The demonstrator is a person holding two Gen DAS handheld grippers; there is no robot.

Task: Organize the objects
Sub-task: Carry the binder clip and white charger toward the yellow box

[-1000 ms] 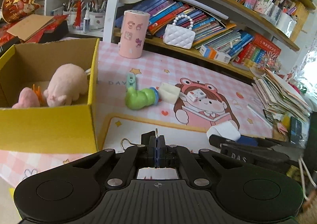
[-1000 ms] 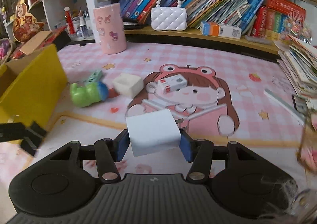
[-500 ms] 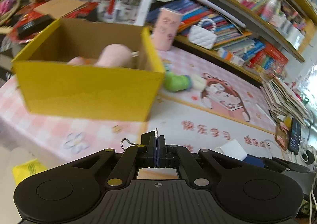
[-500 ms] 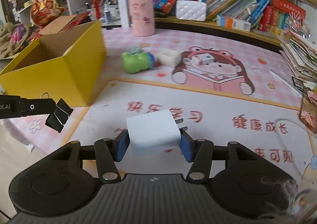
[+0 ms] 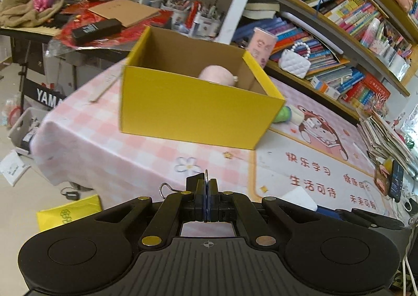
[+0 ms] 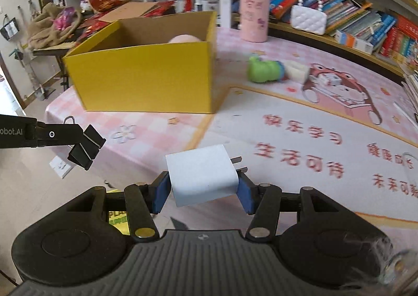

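A yellow cardboard box (image 5: 193, 110) stands on the pink table with a pink plush toy (image 5: 216, 75) inside; it also shows in the right wrist view (image 6: 146, 79). My left gripper (image 5: 207, 198) is shut on a black binder clip (image 6: 85, 148), held off the table's near-left edge. My right gripper (image 6: 202, 192) is shut on a white plug charger (image 6: 201, 174), above the table's front edge. A green toy (image 6: 263, 72), a white block (image 6: 296, 72) and a small white-red box (image 6: 329, 79) lie on the mat right of the box.
A pink cylinder (image 6: 254, 18) and a white quilted purse (image 6: 308, 18) stand by the bookshelf at the back. Stacked papers (image 5: 384, 134) and a phone (image 5: 395, 182) lie at the right. The floor (image 5: 18, 207) lies below the table's left edge.
Both grippers have pulled back and left from the table, so the box looks farther away and the floor shows. Each still holds its object.
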